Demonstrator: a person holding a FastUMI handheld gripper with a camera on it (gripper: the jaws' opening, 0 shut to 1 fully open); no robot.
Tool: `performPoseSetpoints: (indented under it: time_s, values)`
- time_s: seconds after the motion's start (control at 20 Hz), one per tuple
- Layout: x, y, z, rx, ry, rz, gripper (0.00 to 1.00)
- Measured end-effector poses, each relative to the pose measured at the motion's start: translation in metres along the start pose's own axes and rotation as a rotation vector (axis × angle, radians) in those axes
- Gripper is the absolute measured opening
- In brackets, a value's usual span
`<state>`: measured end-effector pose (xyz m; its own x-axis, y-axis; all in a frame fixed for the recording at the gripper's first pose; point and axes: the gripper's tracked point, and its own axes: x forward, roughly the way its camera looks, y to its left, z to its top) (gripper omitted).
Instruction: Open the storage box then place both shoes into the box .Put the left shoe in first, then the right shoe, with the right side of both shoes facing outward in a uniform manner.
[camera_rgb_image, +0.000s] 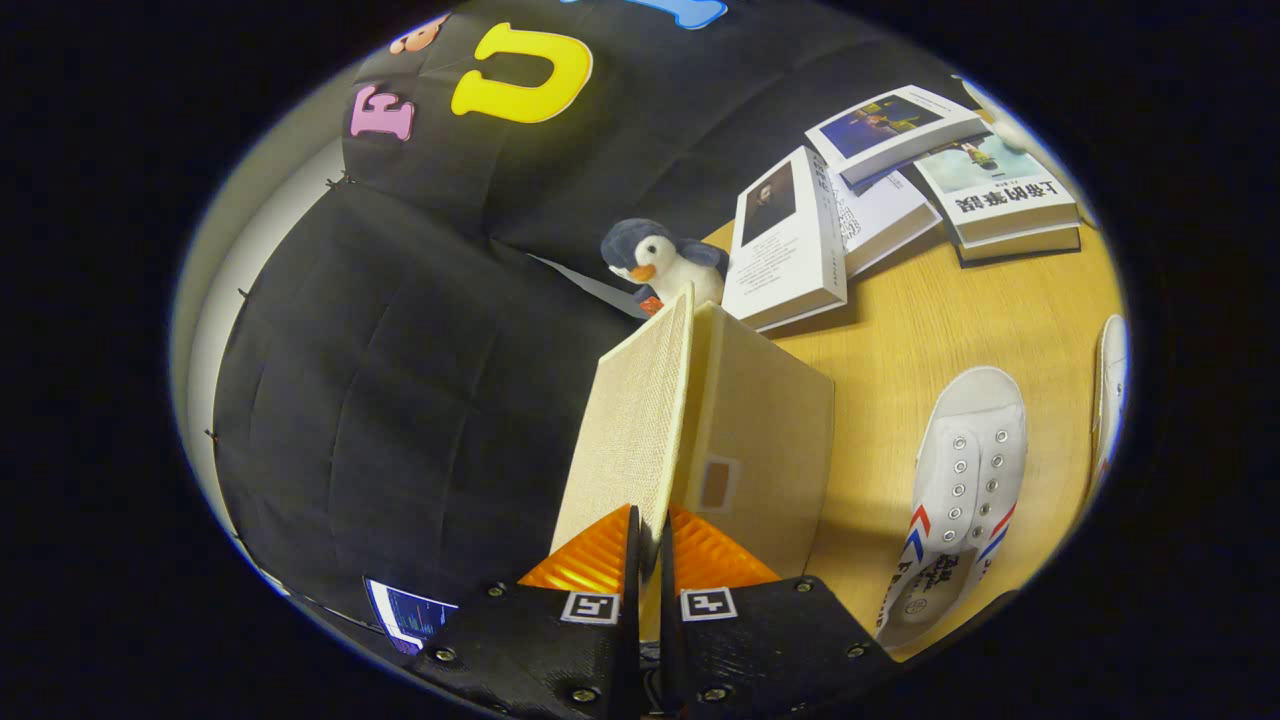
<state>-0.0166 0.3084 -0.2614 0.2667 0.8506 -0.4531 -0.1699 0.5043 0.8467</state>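
Between your fingers: the lid (632, 430) of the box (760, 440), raised on edge, its free edge pinched at the gripper (652, 545).
Fingers: closed almost together, both pressing on the thin lid panel; you have hold of nothing else.
Lid axis: runs straight ahead from the fingers toward the penguin (662, 262), with its woven face turned away from the shoes.
Box: just ahead of the fingers and on the shoe side of the lid, standing on the table (950, 330) near the edge that meets the booth wall.
Coming move, as I judge it: swing the lid further away from the shoes so the mouth clears; the hinge looks to lie along the far end, though you cannot confirm that.
Shoes: near shoe (962, 470) lies beside the box, toe pointing toward the books (880, 200), opening toward you; the second shoe (1110, 390) lies beyond it at the table's edge.
Hidden: the box's inside is screened by lid and wall; the second shoe is cut off, so left from right is hard to tell.
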Motion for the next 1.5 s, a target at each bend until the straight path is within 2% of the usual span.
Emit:
performPoseSetpoints:
  time_s: [0.4,0.7,0.95,1.0,1.15,1.25,1.3,1.35,1.45,1.5]
  values:
    - [0.01,0.101,0.02,-0.172,-0.01,0.08,0.08]
    - [0.058,0.179,0.015,-0.225,0.036,0.159,0.08]
    - [0.104,0.226,-0.001,-0.3,0.041,0.15,0.08]
    - [0.114,0.233,-0.005,-0.311,0.04,0.153,0.14]
    - [0.144,0.245,-0.019,-0.343,0.051,0.147,0.18]
    - [0.156,0.244,-0.025,-0.392,0.051,0.121,0.3]
    - [0.157,0.246,-0.026,-0.406,0.05,0.12,0.41]
    - [0.155,0.253,-0.028,-0.4,0.053,0.132,0.54]
    - [0.151,0.251,-0.025,-0.397,0.038,0.11,0.97]
    - [0.156,0.245,-0.024,-0.408,0.026,0.094,0.97]
